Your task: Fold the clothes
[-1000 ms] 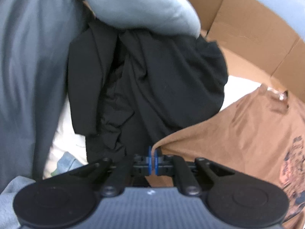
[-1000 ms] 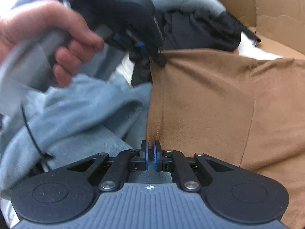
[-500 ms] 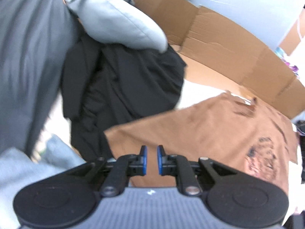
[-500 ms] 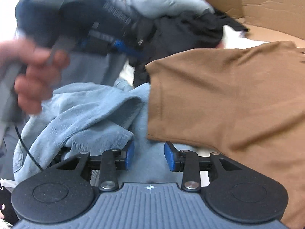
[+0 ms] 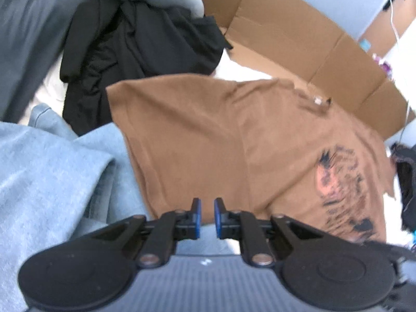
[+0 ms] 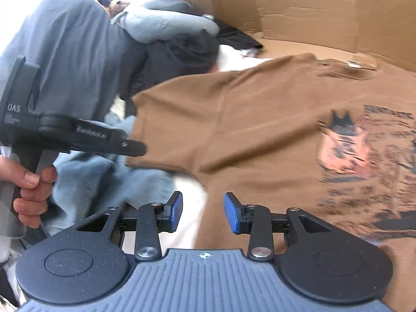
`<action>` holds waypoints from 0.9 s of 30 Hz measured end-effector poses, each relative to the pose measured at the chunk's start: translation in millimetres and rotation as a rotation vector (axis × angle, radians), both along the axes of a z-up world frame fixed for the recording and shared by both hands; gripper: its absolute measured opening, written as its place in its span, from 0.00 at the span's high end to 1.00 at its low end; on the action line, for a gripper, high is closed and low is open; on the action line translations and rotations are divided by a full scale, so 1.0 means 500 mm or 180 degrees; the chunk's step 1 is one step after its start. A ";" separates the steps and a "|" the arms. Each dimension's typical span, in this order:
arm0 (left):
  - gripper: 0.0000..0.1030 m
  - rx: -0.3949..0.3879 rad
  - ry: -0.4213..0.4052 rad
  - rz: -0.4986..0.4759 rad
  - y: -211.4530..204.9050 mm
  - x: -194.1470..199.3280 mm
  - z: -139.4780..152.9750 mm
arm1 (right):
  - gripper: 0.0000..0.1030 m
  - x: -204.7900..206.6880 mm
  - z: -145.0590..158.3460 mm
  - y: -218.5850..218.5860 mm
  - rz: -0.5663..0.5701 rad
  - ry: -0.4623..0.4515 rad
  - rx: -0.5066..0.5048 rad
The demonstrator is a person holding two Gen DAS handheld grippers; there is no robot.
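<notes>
Left wrist view: my left gripper (image 5: pixel 206 217) hangs slightly parted, empty, above the brown T-shirt (image 5: pixel 234 140).
From left I see crowding grey fabric (image 5: pixel 23 41), a blue garment (image 5: pixel 52 171), black clothes (image 5: pixel 135 44); cardboard (image 5: pixel 299 36) walls behind. My right gripper (image 6: pixel 203 214) gapes wide, empty, at the shirt's edge.

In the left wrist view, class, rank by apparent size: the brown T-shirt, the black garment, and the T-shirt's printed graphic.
1. brown T-shirt
2. black garment, partly covered by other clothes and farther away, so its true size is unsure
3. printed graphic
</notes>
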State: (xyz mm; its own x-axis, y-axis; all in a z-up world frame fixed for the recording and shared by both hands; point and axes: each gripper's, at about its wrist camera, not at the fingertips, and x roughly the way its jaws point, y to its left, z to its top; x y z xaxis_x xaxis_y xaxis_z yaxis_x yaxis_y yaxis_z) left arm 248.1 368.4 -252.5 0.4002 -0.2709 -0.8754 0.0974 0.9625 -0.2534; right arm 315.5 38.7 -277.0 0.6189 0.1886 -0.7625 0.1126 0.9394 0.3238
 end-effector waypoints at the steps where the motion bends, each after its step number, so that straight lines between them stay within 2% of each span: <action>1: 0.90 0.0032 0.0036 0.0011 0.001 -0.002 -0.008 | 0.60 -0.007 -0.001 -0.010 -0.0006 0.0014 -0.0052; 5: 0.98 0.0379 0.0087 0.0032 0.005 -0.006 -0.041 | 0.59 -0.047 0.001 -0.062 -0.0114 0.0086 -0.0294; 7: 0.98 0.0586 0.0029 -0.0047 -0.001 -0.009 -0.047 | 0.58 -0.070 0.003 -0.095 -0.0228 0.0146 -0.0417; 10: 0.98 0.0718 -0.0007 -0.0139 -0.014 -0.009 -0.046 | 0.58 -0.110 0.013 -0.155 -0.0423 0.0224 -0.0545; 14: 0.94 0.0722 -0.0059 -0.0146 -0.020 -0.014 -0.024 | 0.57 -0.145 0.030 -0.222 -0.0511 0.0345 -0.0816; 17: 0.93 0.0652 -0.0119 -0.0082 -0.024 -0.028 0.001 | 0.57 -0.159 0.039 -0.262 -0.0522 0.0451 -0.0845; 19: 0.88 0.0609 -0.0155 -0.0044 -0.030 -0.038 0.016 | 0.57 -0.169 0.046 -0.284 -0.0563 0.0493 -0.0788; 21: 0.72 0.0568 -0.0179 0.0005 -0.037 -0.049 0.031 | 0.57 -0.179 0.051 -0.295 -0.0560 0.0501 -0.0767; 23: 0.64 0.0505 -0.0172 0.0065 -0.046 -0.063 0.045 | 0.57 -0.194 0.055 -0.302 -0.0522 0.0499 -0.0733; 27: 0.53 0.0454 -0.0151 0.0139 -0.067 -0.095 0.077 | 0.57 -0.223 0.070 -0.314 -0.0522 0.0556 -0.0586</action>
